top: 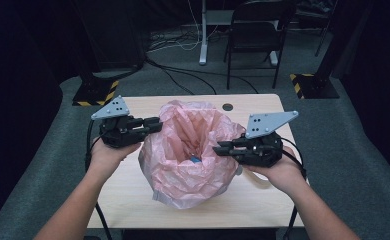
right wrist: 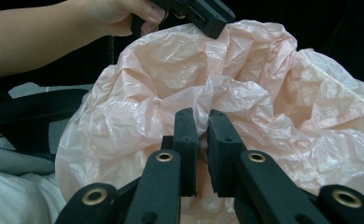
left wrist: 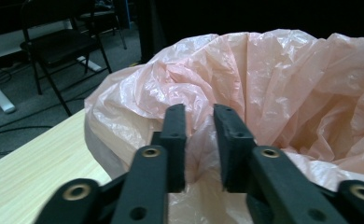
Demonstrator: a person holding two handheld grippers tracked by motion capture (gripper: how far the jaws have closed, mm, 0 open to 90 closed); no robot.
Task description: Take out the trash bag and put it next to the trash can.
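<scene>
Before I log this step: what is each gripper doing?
Left gripper: closed on the rim of the pink plastic bag.
Right gripper: closed on the bag's opposite rim.

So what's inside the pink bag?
Down the mouth of the bag, the high view shows a small blue thing at the bottom. The folds cover the rest, so what it is, or whether more lies there, can't be told.

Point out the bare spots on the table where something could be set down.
Bare wood on the table lies along the near edge below the pink bag, and at the far right corner by the round hole. The middle is crowded.
</scene>
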